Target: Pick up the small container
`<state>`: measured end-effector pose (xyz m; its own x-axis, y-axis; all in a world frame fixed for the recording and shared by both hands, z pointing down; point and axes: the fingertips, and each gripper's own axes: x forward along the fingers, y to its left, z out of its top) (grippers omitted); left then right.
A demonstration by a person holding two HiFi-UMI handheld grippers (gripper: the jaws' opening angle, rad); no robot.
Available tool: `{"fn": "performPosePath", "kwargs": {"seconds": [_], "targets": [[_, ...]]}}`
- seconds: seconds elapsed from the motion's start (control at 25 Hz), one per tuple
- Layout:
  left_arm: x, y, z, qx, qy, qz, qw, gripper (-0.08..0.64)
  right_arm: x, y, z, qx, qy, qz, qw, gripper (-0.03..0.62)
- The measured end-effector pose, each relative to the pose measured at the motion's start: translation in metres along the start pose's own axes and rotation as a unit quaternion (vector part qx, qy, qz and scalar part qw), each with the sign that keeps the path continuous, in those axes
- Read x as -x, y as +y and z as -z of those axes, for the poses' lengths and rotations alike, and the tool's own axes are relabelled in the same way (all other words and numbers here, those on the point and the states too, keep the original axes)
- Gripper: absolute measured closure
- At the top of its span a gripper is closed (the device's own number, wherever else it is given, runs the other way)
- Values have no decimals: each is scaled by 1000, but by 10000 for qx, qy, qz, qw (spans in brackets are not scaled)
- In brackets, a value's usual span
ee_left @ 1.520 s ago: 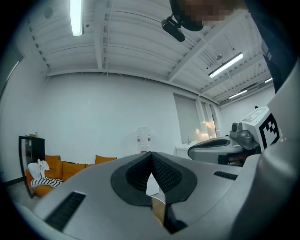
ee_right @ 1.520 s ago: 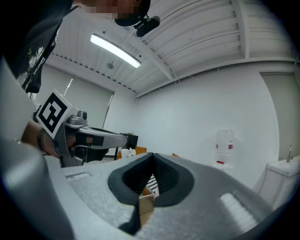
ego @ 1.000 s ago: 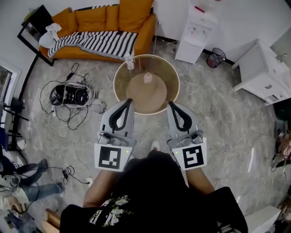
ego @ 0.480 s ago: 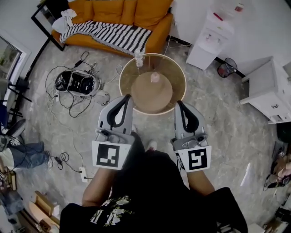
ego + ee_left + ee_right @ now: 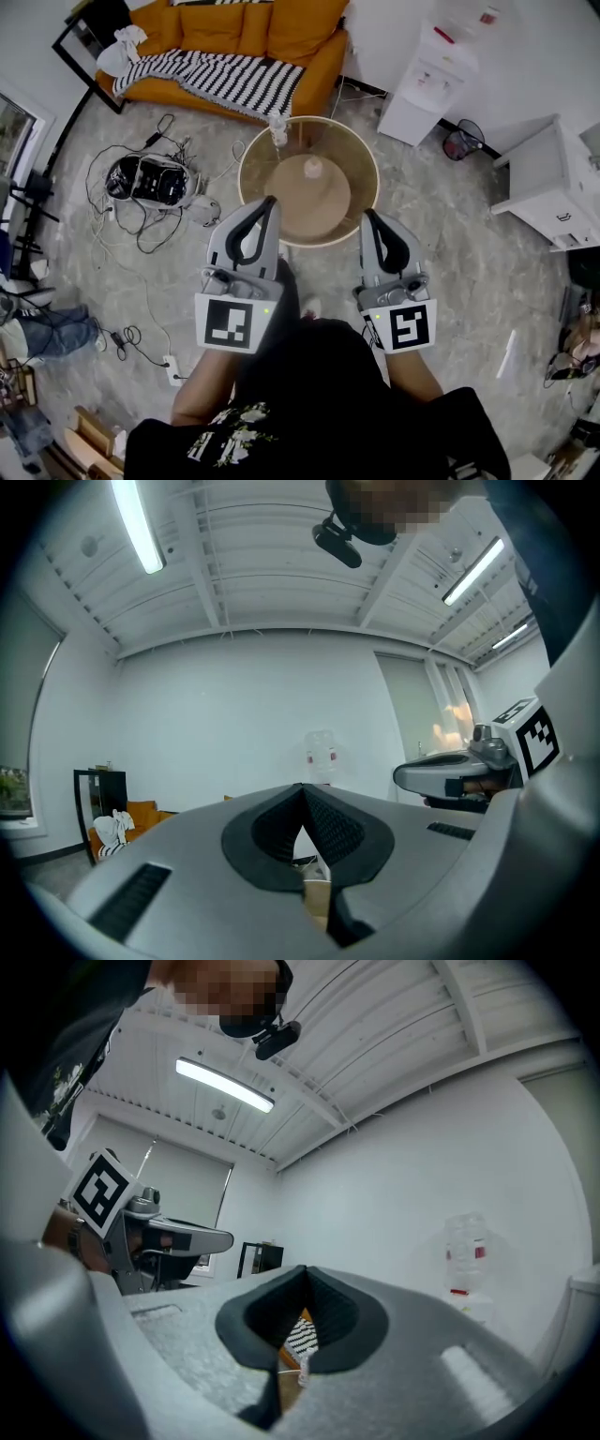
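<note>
The small container [image 5: 313, 167], pale pink, stands on the wooden middle of a round glass-rimmed table [image 5: 251, 159] in the head view. My left gripper [image 5: 268, 201] is held at the table's near left edge, jaws shut and empty. My right gripper [image 5: 367, 215] hovers at the near right edge, also shut with nothing in it. Both are well short of the container. In the left gripper view the left gripper [image 5: 302, 789] has its pads together. The right gripper [image 5: 305, 1271] shows the same in its own view, where a sliver of the table shows below its jaws.
A clear bottle-like item [image 5: 278, 129] stands on the table's far rim. Behind it is an orange sofa [image 5: 281, 28] with a striped blanket [image 5: 216, 75]. Cables and a black device [image 5: 148, 178] lie on the floor at left. A white dispenser [image 5: 431, 66], a bin [image 5: 459, 142] and a white cabinet [image 5: 553, 187] stand at right.
The head view has swung a little, so the room shifts in frame. Both grippers stay shut and side by side at the table's near edge.
</note>
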<state>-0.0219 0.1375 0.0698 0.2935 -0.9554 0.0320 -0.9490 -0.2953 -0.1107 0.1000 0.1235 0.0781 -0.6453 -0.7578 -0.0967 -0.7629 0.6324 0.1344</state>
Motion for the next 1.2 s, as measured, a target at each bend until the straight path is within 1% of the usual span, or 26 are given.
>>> {"fn": "performPosePath", "kwargs": {"seconds": [0.16, 0.32, 0.52, 0.72, 0.88, 1.0, 1.08, 1.2], "targets": [[-33, 7, 3, -41, 25, 69, 10000, 554, -24, -27, 11, -68, 88, 133, 9998, 597], [-68, 29, 4, -38, 39, 79, 10000, 554, -62, -43, 16, -65, 93, 121, 9999, 597], [-105, 58, 4, -65, 35, 147, 9999, 554, -107, -54, 21, -78, 94, 148, 9998, 597], [-140, 84, 2, -145, 23, 295, 9995, 554, -146, -70, 26, -104, 127, 285, 9995, 597], [-159, 113, 3, -157, 48, 346, 9993, 554, -175, -73, 27, -127, 98, 379, 9992, 597], [-174, 133, 2, -224, -29, 415, 9989, 554, -196, -76, 27, -124, 37, 503, 9986, 597], [-186, 144, 4, -198, -111, 491, 9985, 554, -209, -76, 29, -97, 34, 585, 9982, 597], [-205, 152, 11, -192, -126, 694, 9973, 554, -227, -82, 36, -73, 88, 743, 9972, 597]]}}
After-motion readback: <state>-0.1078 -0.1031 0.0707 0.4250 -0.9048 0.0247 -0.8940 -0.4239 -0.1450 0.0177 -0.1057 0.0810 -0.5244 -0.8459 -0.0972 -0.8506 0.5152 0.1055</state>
